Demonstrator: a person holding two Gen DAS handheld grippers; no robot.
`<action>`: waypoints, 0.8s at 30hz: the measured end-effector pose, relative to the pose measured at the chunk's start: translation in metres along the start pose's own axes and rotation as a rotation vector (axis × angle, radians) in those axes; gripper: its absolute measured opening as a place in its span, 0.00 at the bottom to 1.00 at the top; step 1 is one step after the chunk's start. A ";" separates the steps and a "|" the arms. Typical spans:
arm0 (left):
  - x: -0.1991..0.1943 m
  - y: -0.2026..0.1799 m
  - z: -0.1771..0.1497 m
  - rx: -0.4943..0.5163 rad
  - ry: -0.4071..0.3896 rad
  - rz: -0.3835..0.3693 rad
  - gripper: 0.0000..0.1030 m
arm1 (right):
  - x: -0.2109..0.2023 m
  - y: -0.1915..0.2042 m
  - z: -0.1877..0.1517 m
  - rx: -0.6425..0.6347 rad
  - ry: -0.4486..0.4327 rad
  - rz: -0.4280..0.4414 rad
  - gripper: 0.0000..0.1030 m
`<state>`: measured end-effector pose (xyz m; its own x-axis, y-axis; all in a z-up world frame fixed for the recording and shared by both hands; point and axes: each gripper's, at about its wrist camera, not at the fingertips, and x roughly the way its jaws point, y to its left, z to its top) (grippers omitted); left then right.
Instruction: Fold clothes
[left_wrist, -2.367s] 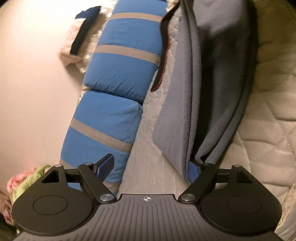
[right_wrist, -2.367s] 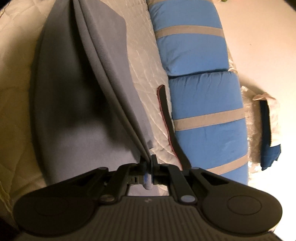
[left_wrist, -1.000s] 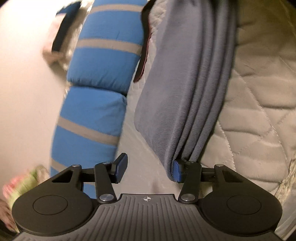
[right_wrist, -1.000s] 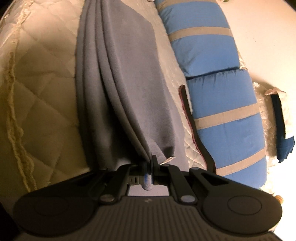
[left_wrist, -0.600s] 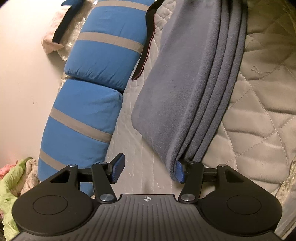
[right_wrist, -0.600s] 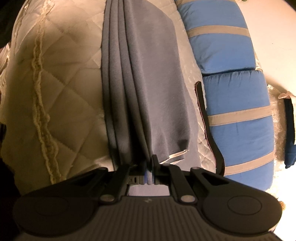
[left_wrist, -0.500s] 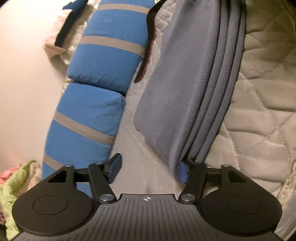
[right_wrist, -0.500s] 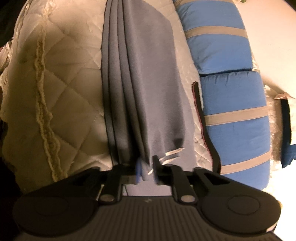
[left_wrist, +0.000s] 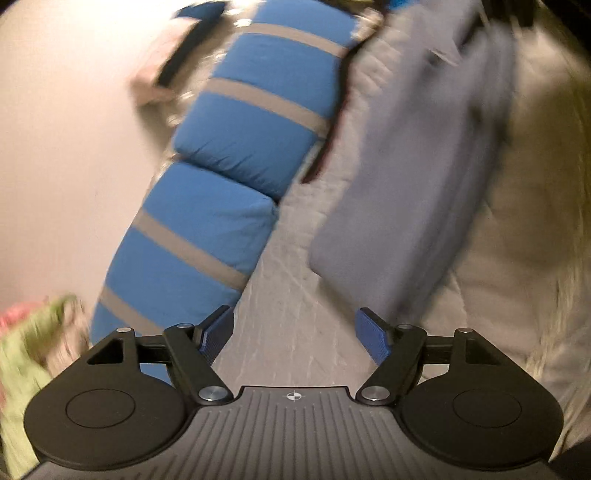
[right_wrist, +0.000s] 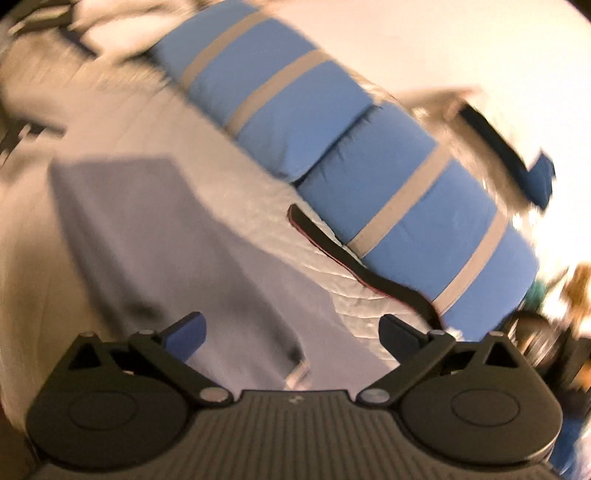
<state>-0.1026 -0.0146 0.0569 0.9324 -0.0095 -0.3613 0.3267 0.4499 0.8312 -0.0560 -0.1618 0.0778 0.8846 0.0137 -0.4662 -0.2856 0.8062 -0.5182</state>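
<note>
Bed (left_wrist: 524, 229) quilt fills both views, blurred. Blue pillows (left_wrist: 207, 236) with grey stripes run up the left of the left view and across the upper right of the right view. Grey garment (left_wrist: 413, 192), folded, lies flat on the quilt, centre-right in the left view, lower left in the right. My left claw (left_wrist: 295, 334) and right claw (right_wrist: 291, 336) have just been opening; both gape with nothing between.

Place: home bedroom | Evidence: cream quilted bedspread (left_wrist: 524, 236) covering a bed | 2 blue pillows with grey stripes (right_wrist: 369, 162) lined along a plain pale wall (left_wrist: 66, 155) | folded grey garment (left_wrist: 406, 192) lying on the bed | crumpled green and pink clothes (left_wrist: 22, 354) nearby
</note>
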 end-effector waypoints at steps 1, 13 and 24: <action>0.001 0.010 0.003 -0.045 0.000 -0.012 0.70 | 0.006 -0.003 0.002 0.055 0.005 0.015 0.81; 0.103 0.074 0.008 -0.559 0.100 -0.347 0.68 | 0.071 -0.036 -0.020 0.477 0.164 0.098 0.22; 0.184 0.096 -0.087 -1.297 0.314 -0.824 0.68 | 0.102 -0.065 -0.046 0.718 0.219 0.203 0.29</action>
<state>0.0866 0.1045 0.0335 0.4488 -0.5258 -0.7226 0.2059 0.8477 -0.4889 0.0359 -0.2399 0.0313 0.7263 0.1448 -0.6719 -0.0588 0.9871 0.1492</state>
